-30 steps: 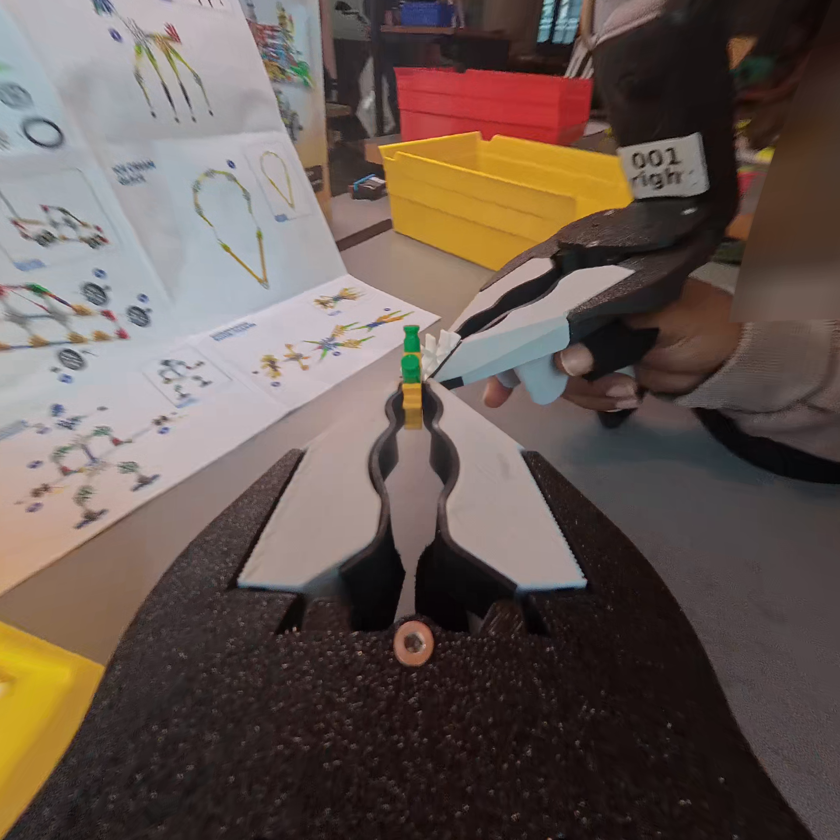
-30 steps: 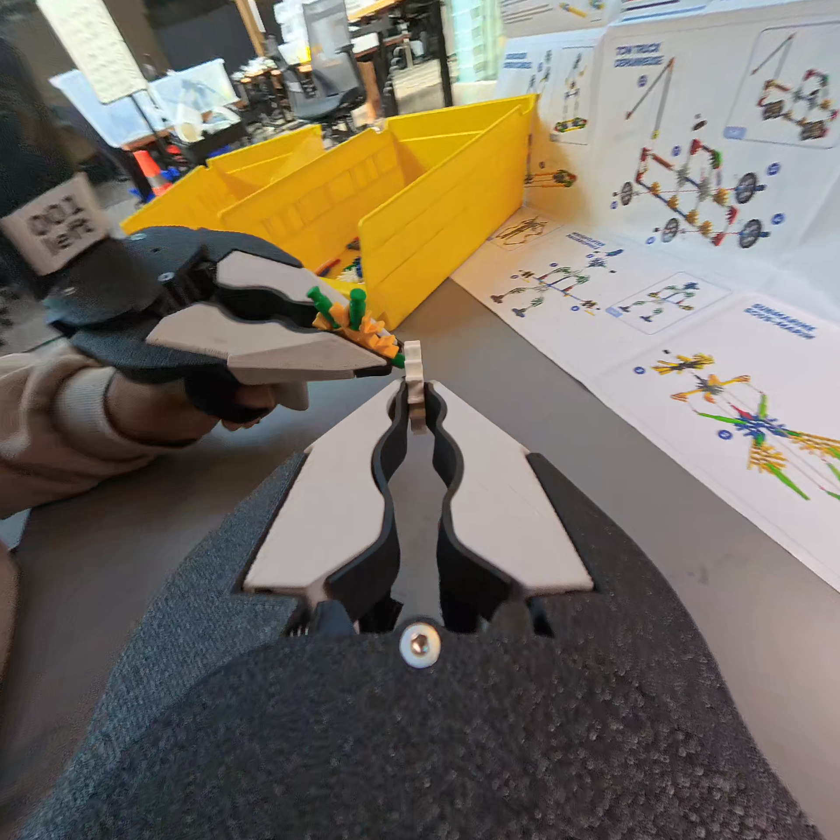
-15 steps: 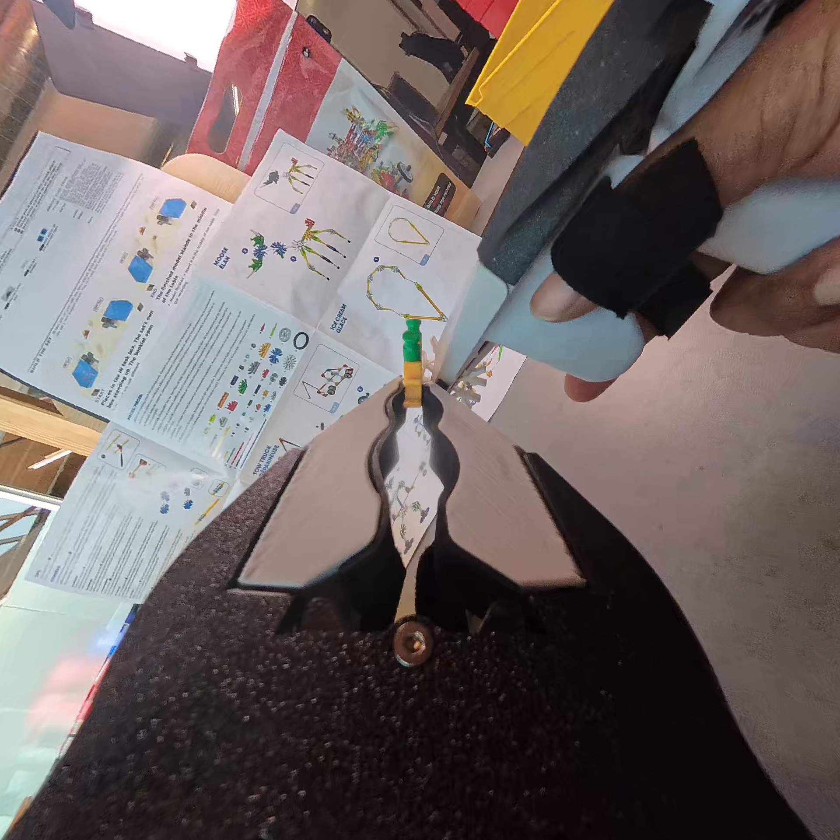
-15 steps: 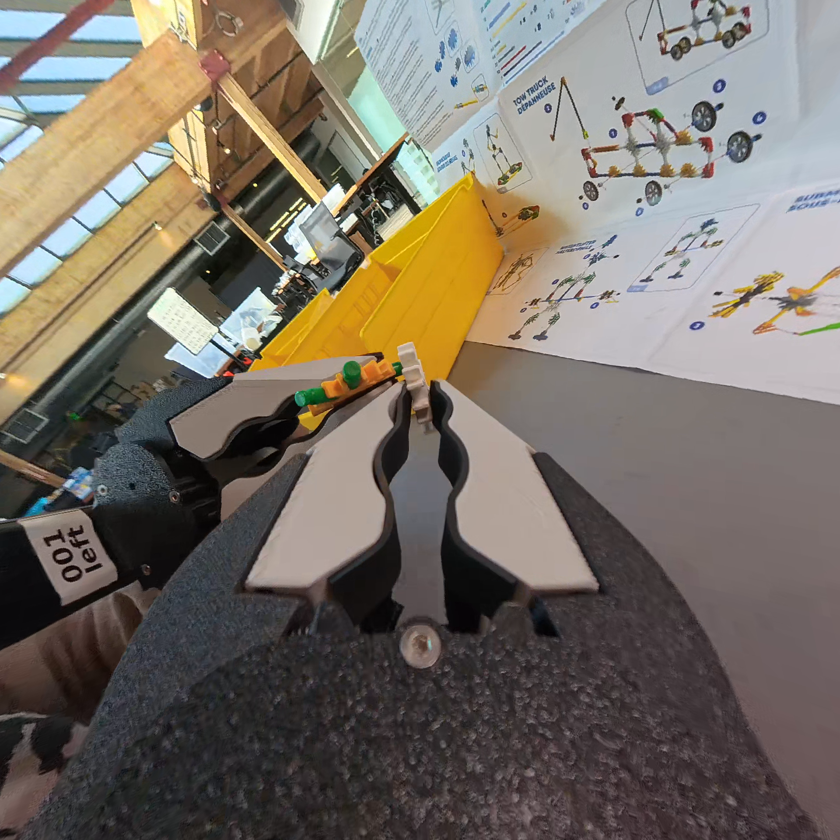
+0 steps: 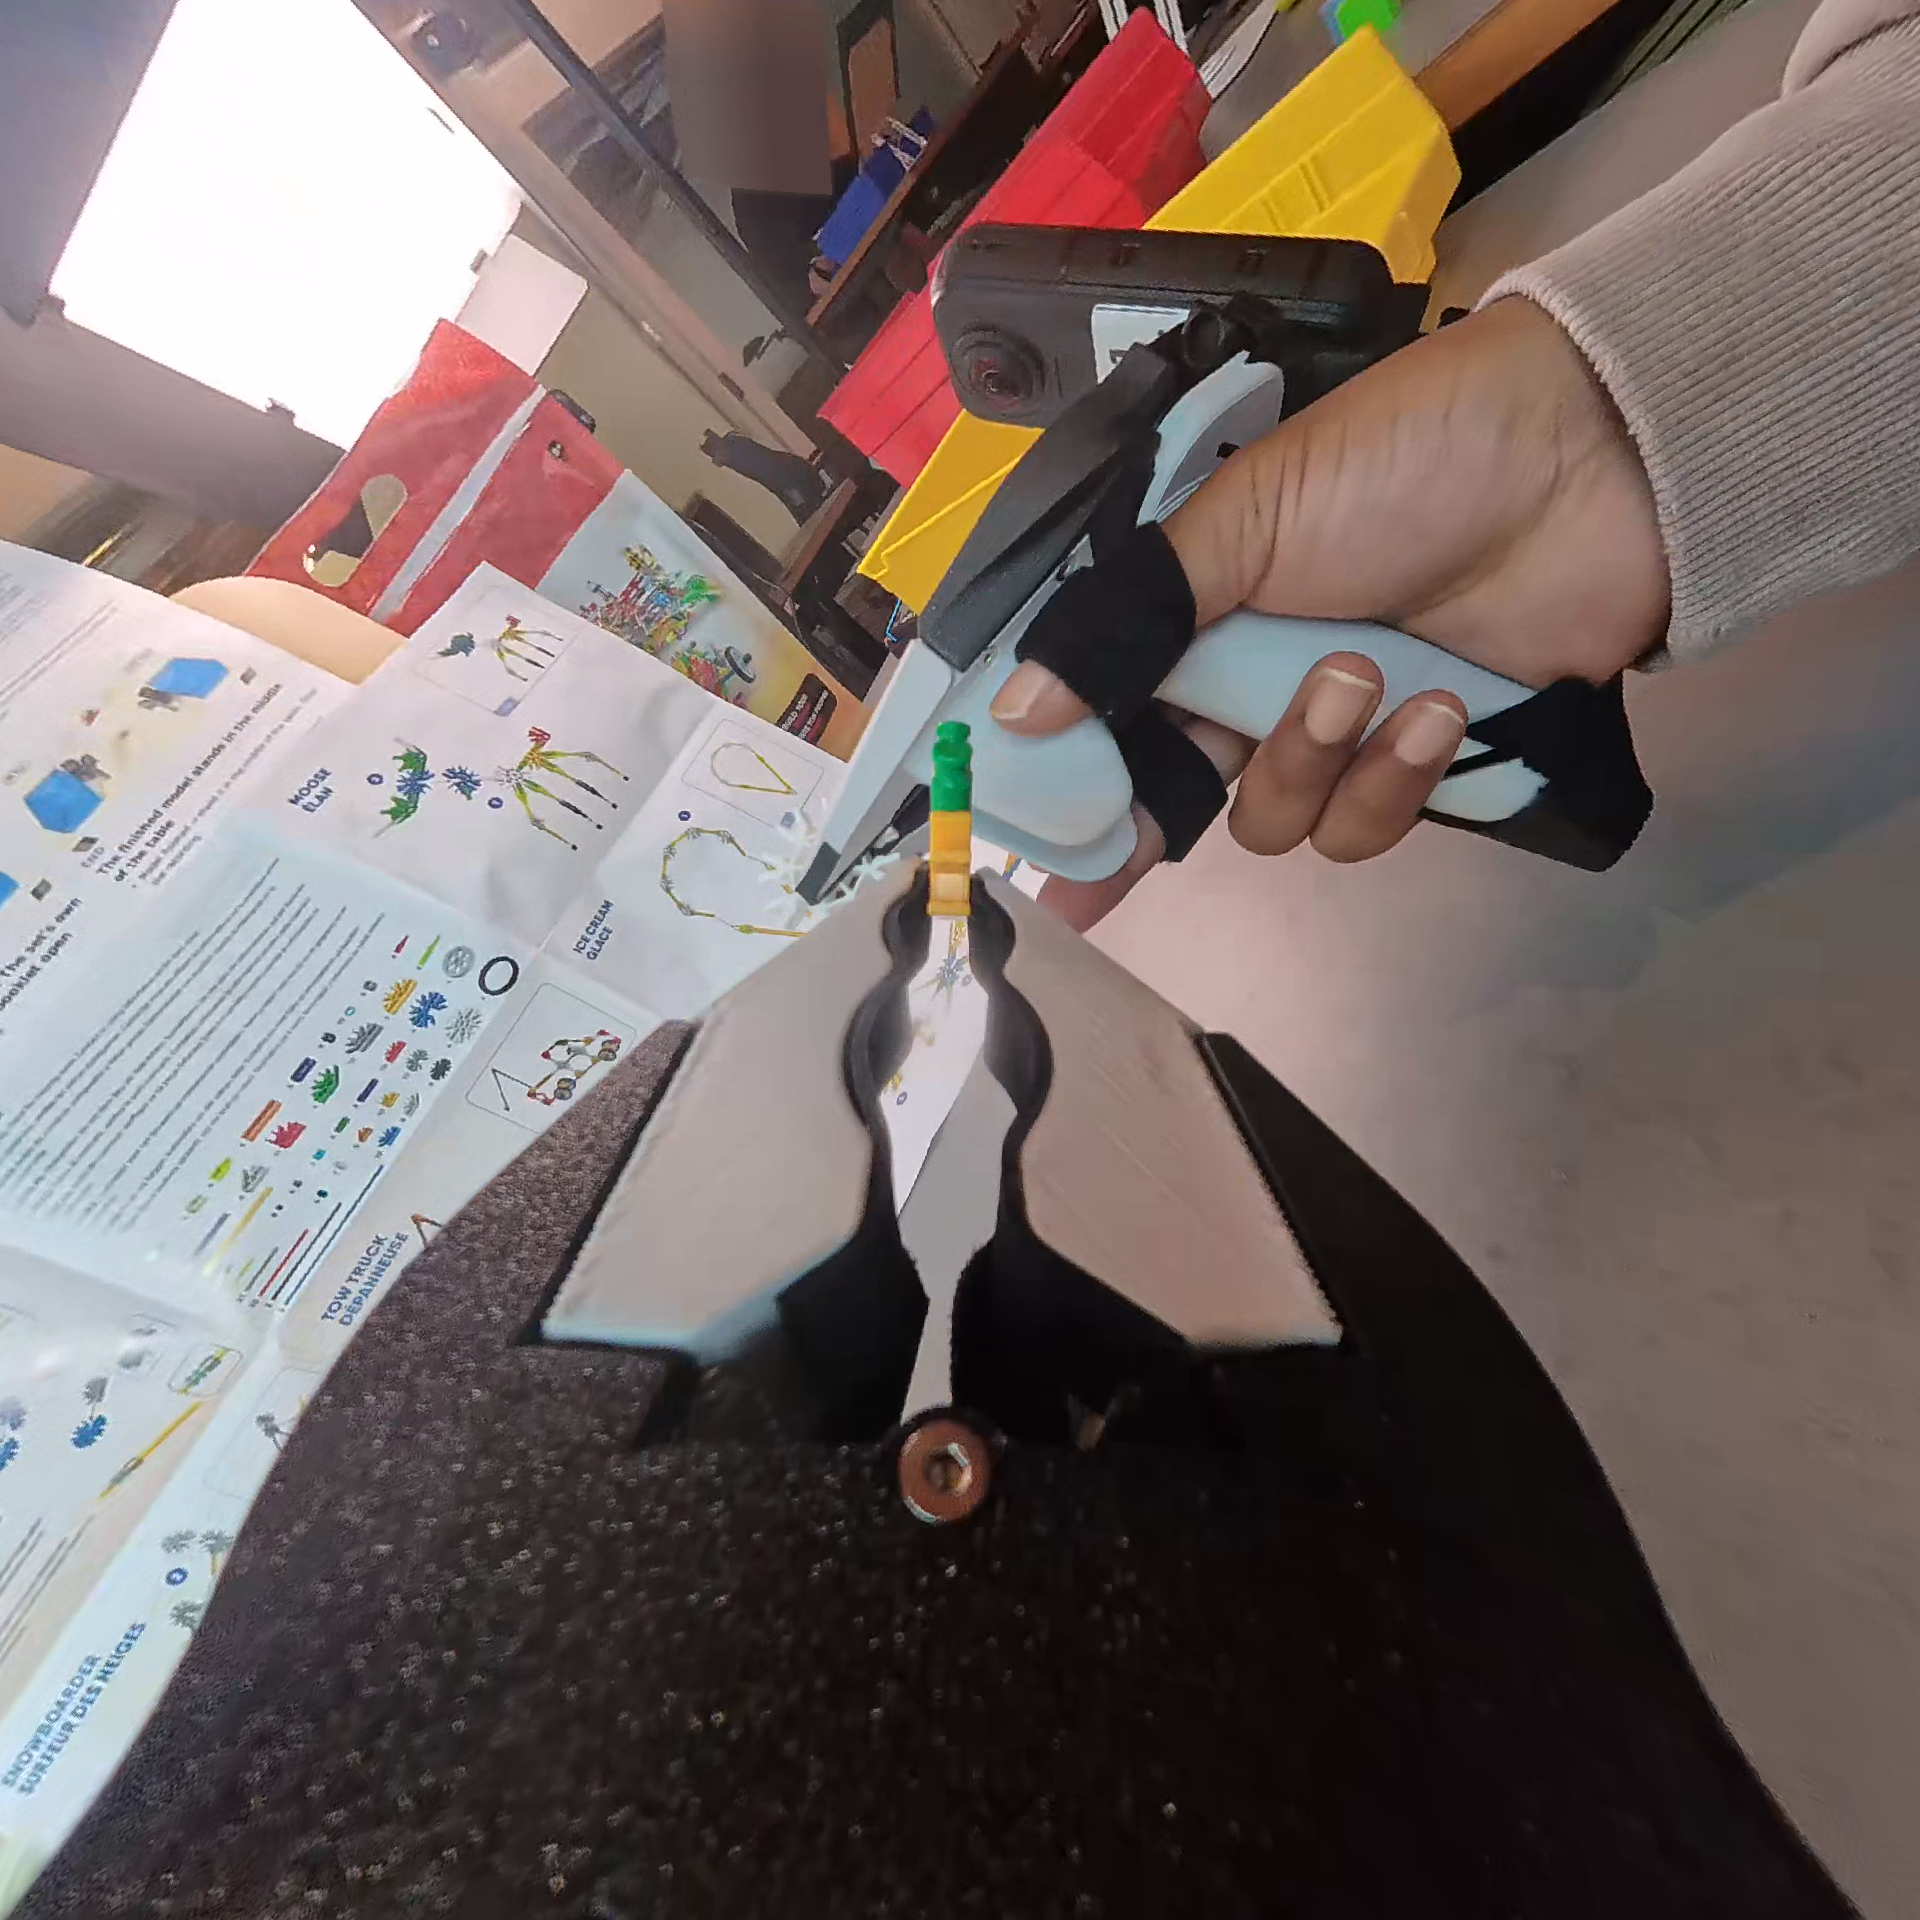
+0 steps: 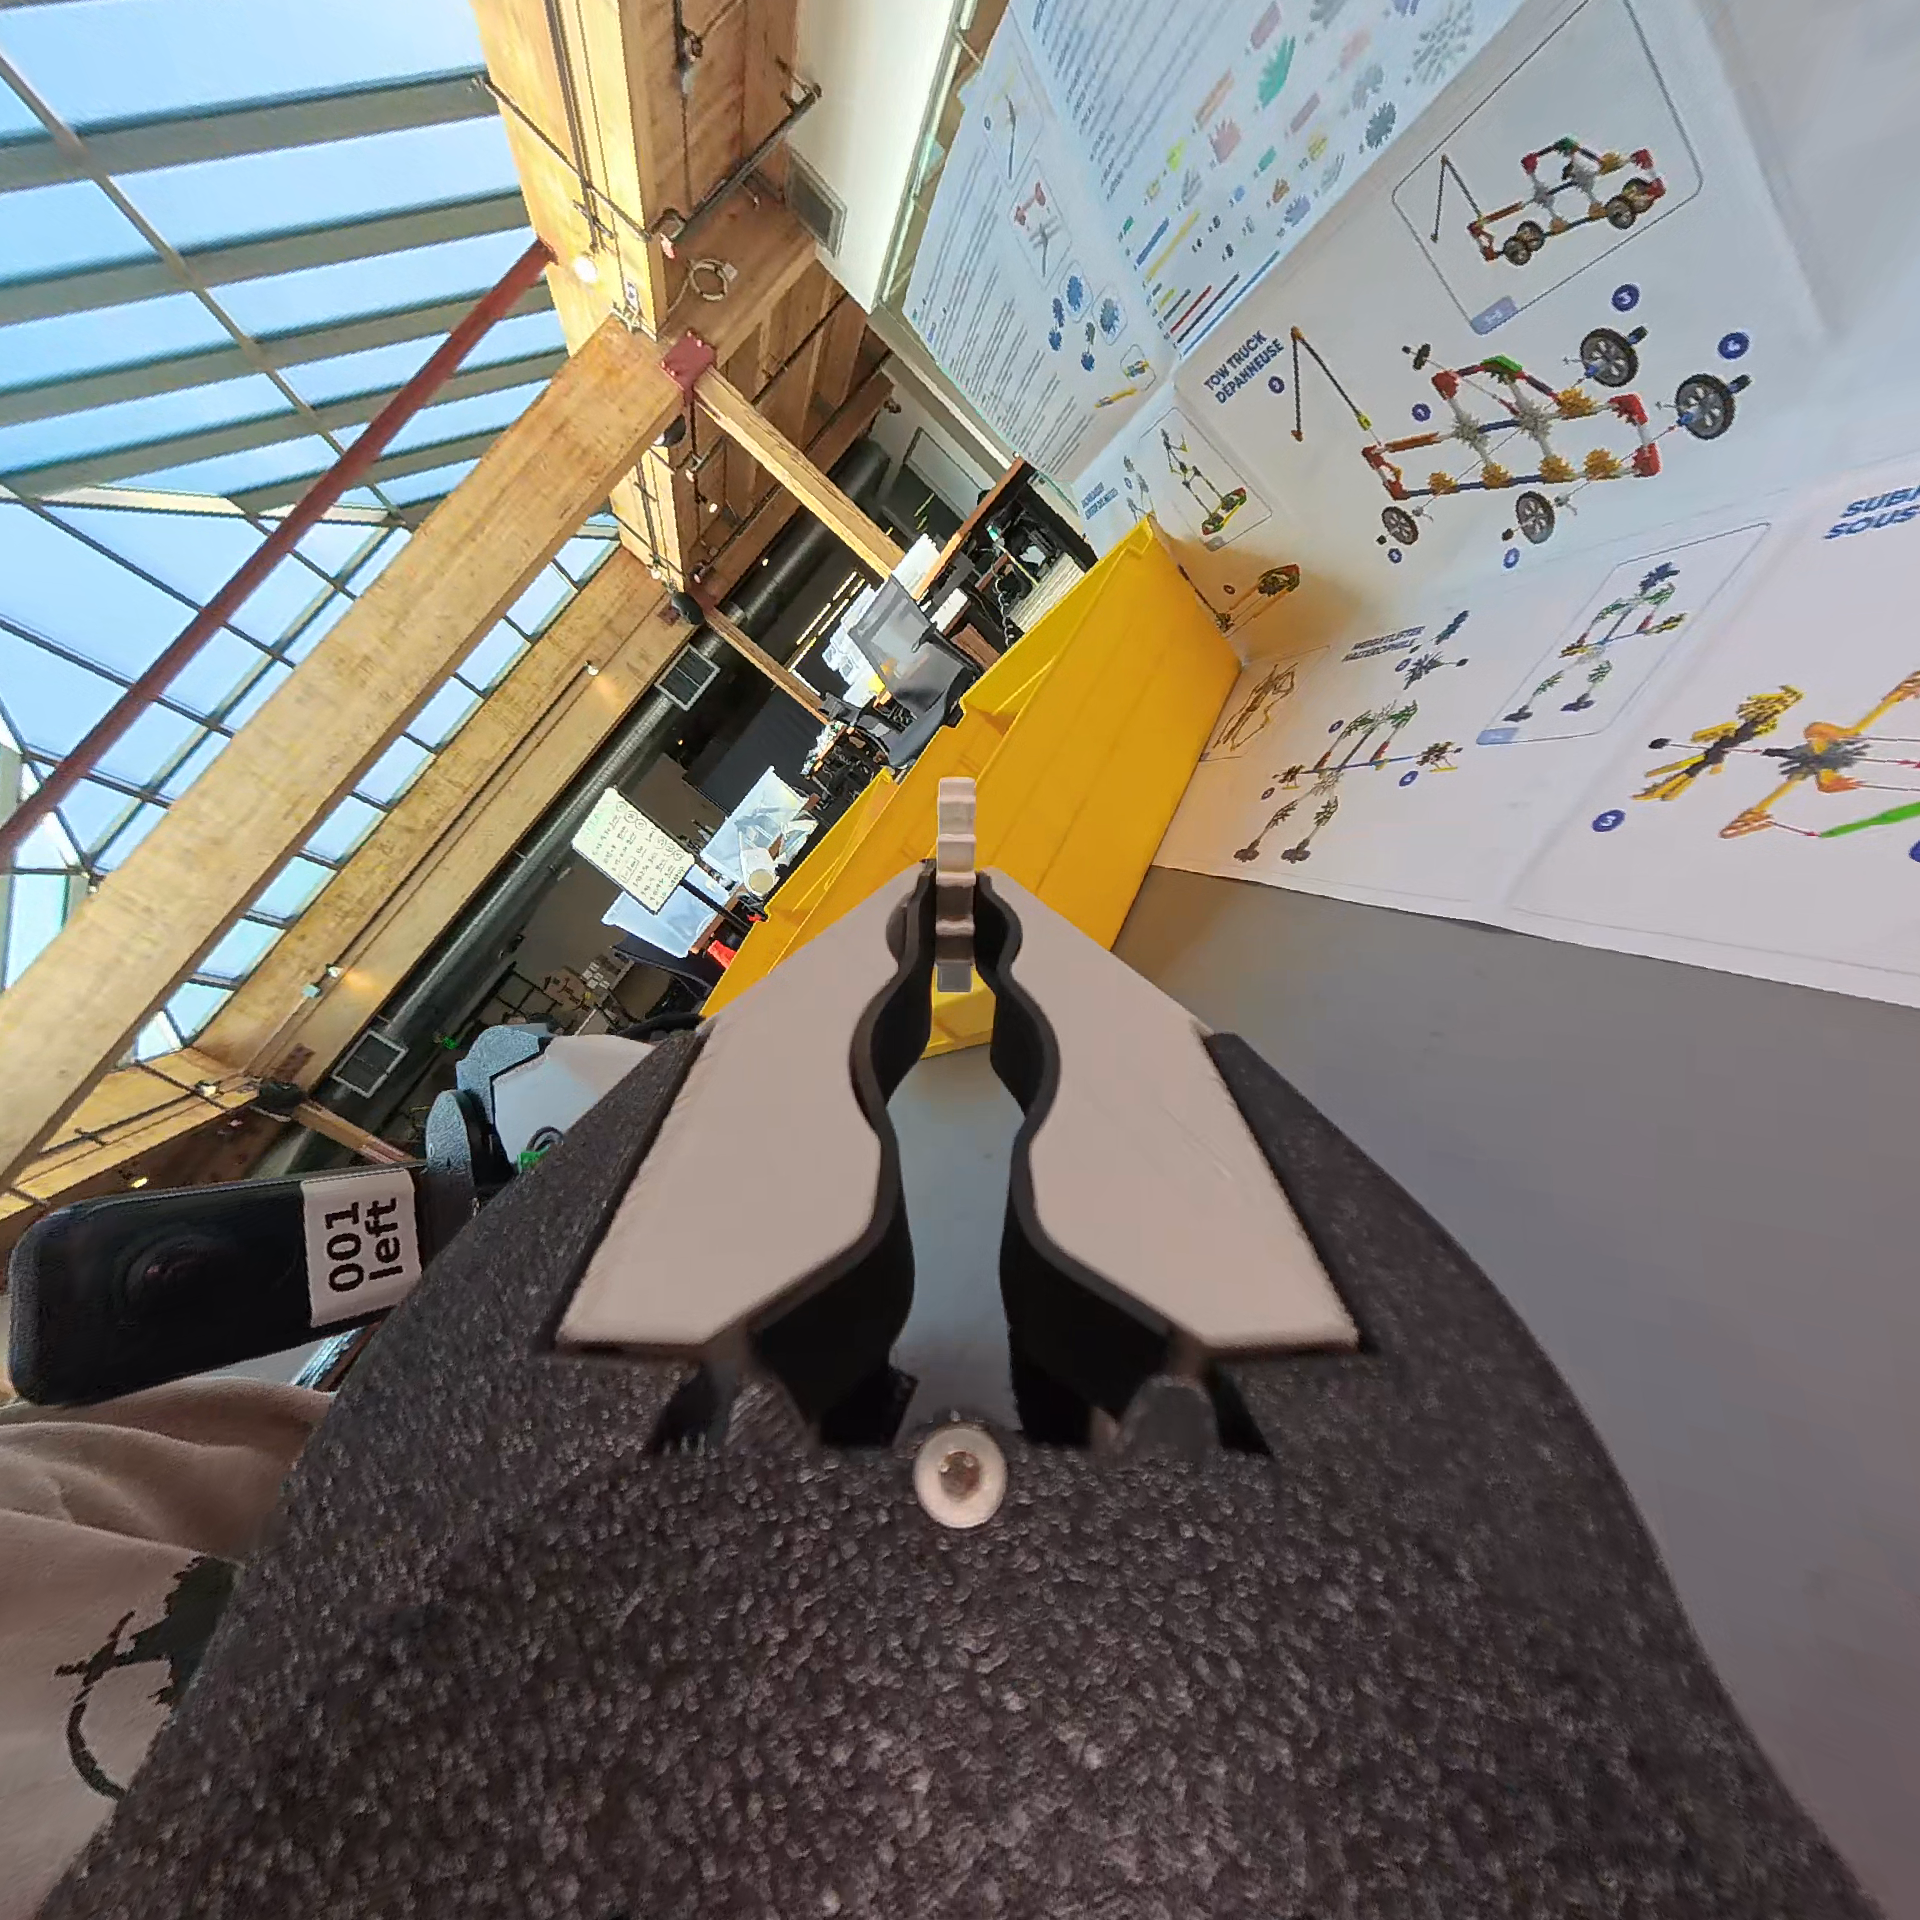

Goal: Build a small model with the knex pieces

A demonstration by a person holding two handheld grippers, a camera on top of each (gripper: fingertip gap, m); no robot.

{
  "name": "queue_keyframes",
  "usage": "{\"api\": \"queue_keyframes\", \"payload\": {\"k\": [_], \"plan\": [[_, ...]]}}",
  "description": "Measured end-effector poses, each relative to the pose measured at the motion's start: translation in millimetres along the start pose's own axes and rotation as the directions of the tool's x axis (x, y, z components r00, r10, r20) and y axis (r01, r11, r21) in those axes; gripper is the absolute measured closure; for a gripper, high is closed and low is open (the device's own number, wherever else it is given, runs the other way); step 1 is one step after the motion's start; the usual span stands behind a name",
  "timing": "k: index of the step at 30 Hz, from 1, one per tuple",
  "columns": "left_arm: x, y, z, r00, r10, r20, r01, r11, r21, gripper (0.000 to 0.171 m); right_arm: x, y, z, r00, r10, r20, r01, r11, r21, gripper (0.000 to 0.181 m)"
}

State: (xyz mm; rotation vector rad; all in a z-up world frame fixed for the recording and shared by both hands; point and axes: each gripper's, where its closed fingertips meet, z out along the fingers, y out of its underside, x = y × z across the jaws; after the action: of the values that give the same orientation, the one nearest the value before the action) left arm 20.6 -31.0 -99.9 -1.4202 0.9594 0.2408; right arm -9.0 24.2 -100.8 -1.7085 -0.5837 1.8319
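Orange connector (image 5: 949,871) with green rod (image 5: 950,766) pinched at tips of left gripper (image 5: 948,902); white connector (image 6: 954,871) pinched by right gripper (image 6: 952,914). Parted now, no longer touching as a second ago. Bare grey table (image 5: 1558,1039) to the right; instruction sheet (image 5: 312,935) left, yellow bins (image 6: 1039,748) behind.

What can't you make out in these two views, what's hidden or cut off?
- Left wrist view: the orange piece is part hidden between the left gripper fingers; only its green rod stands clear.
- Left wrist view: the right gripper tips are blurred, so its white piece cannot be made out.
- Right wrist view: the white piece shows edge-on; its outline is unclear.
- Right wrist view: the left gripper sits behind the right gripper's body.
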Motion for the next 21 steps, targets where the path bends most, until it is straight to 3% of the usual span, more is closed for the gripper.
{"api": "queue_keyframes", "payload": {"k": [3,5,7,9,10,11,12,14,16,17,19,21], "plan": [[-10.8,5.5,-0.1,0.977,-0.211,-0.024,0.211,0.977,0.021,0.166,-1.4,-1.9,-1.7,1.0,-0.017,0.014,0.017,1.0,0.002,0.177],[-11.7,18.4,3.3,0.862,-0.492,-0.123,0.494,0.869,-0.02,0.166,-10.3,-5.2,-4.3,0.991,-0.129,0.042,0.129,0.992,0.009,0.177],[-5.6,26.1,4.5,0.579,-0.769,-0.272,0.776,0.622,-0.106,0.166,-12.7,-6.6,-6.9,0.904,-0.428,-0.017,0.427,0.904,-0.026,0.177],[5.6,33.0,3.3,0.269,-0.889,-0.371,0.891,0.376,-0.255,0.166,-23.3,-7.5,-8.7,0.796,-0.605,0.005,0.605,0.796,-0.032,0.177],[13.3,37.4,2.2,0.164,-0.907,-0.389,0.896,0.302,-0.326,0.166,-29.2,-7.7,-9.5,0.783,-0.62,0.036,0.621,0.783,-0.017,0.177],[22.9,43.0,1.3,0.105,-0.916,-0.388,0.88,0.267,-0.393,0.166,-31.9,-6.9,-10.2,0.786,-0.615,0.062,0.617,0.787,-0.011,0.177],[33.2,48.3,0.1,0.093,-0.919,-0.384,0.853,0.272,-0.446,0.165,-32.2,-4.9,-10.9,0.792,-0.605,0.082,0.608,0.794,-0.017,0.177],[53.9,54.9,-3.9,0.14,-0.911,-0.387,0.776,0.343,-0.528,0.165,-32.0,0.8,-11.9,0.79,-0.602,0.116,0.609,0.793,-0.029,0.177],[63.5,58.4,-5.6,0.214,-0.896,-0.39,0.715,0.415,-0.562,0.148,-34.2,9.1,-11.7,0.78,-0.604,0.163,0.617,0.785,-0.046,0.177],[59.2,60.4,-4.2,0.267,-0.885,-0.381,0.712,0.447,-0.542,0.135,-36.9,12.3,-11.5,0.779,-0.599,0.187,0.616,0.786,-0.047,0.177],[36.1,54.5,-3.6,0.336,-0.857,-0.39,0.756,0.492,-0.431,0.129,-44.1,17.1,-11.1,0.786,-0.572,0.236,0.597,0.801,-0.044,0.177],[9.3,38.3,-8.9,0.319,-0.843,-0.432,0.831,0.469,-0.301,0.129,-51.8,22.1,-10.9,0.802,-0.524,0.287,0.557,0.829,-0.044,0.176]]}}
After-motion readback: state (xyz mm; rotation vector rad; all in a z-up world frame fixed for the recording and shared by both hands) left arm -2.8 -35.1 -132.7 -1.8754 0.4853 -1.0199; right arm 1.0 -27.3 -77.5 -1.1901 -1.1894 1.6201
